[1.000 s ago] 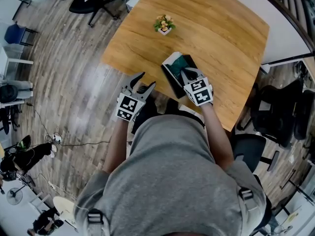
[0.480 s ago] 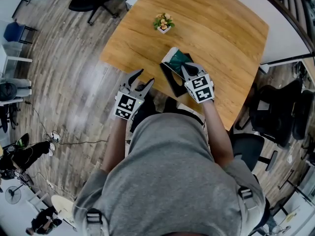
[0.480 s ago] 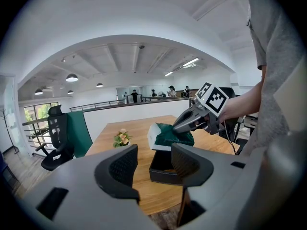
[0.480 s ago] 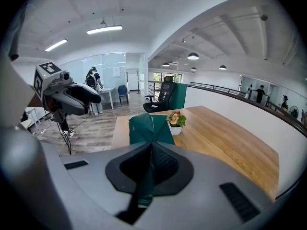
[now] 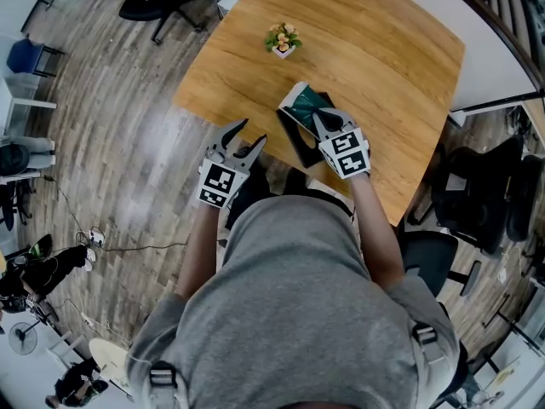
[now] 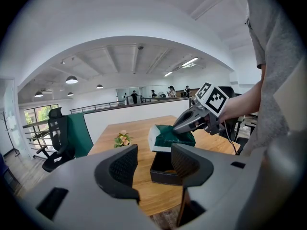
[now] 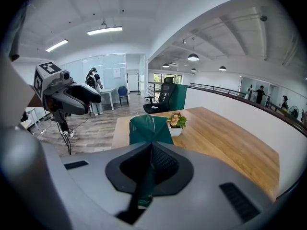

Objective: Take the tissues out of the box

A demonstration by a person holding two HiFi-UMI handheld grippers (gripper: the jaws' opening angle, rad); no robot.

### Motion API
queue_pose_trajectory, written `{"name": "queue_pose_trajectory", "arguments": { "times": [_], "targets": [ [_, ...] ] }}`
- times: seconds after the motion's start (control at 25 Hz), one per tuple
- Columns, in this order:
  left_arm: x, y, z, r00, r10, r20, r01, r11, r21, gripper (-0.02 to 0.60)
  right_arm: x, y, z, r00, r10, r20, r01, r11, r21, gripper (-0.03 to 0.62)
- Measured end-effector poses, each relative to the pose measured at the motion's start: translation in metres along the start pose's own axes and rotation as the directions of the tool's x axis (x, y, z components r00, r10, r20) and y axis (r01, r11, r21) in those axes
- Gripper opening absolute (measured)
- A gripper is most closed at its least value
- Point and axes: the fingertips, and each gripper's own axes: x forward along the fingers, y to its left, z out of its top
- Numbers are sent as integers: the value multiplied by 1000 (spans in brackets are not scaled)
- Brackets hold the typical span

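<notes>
Left gripper (image 5: pixel 245 140), jaws wide apart and empty, hangs left of the black box (image 5: pixel 297 146); right gripper (image 5: pixel 324 124), clamped shut on the green tissue pack (image 5: pixel 304 105), holds it tilted directly above that box

A plain grey short-sleeved cotton T-shirt (image 5: pixel 289 313) fills the head view's six o'clock. A pale plastic strap buckle (image 5: pixel 163 375) sits on the shoulder toward seven o'clock, and another buckle (image 5: pixel 424 337) toward five.

The left-hand grey moulded-plastic gripper (image 5: pixel 254 135) carries a white cube with black square markers (image 5: pixel 219 185) at its six o'clock end. The right-hand grey gripper (image 5: pixel 318 119) has its own marker cube (image 5: pixel 345 155).

In the left gripper view, the black finely ribbed pads (image 6: pixel 123 166) sit in smooth grey shells. A small dark rectangular slot (image 6: pixel 53 196) lies toward eight o'clock.
</notes>
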Motion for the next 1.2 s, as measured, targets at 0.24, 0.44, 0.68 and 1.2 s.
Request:
{"name": "queue_pose_trajectory", "arguments": {
  "times": [0.24, 0.44, 0.68, 1.2],
  "targets": [
    [1, -1, -1, 1000, -6, -1, 6, 1000, 5, 233, -1, -1, 2, 1000, -9, 12, 8, 1000, 3, 5],
    [2, -2, 1, 1000, -8, -2, 8, 1000, 8, 233, -5, -5, 8, 1000, -11, 28, 11, 1000, 4, 5],
    [1, -3, 2, 1000, -9, 1, 9, 1000, 10, 233, -9, -13, 16, 998, -27, 48, 27, 1000, 6, 5],
    [-1, -2, 0, 1000, -8, 2, 8, 1000, 7, 233, -11, -16, 18, 998, -40, 53, 40, 999, 9, 4]
  ]
}}
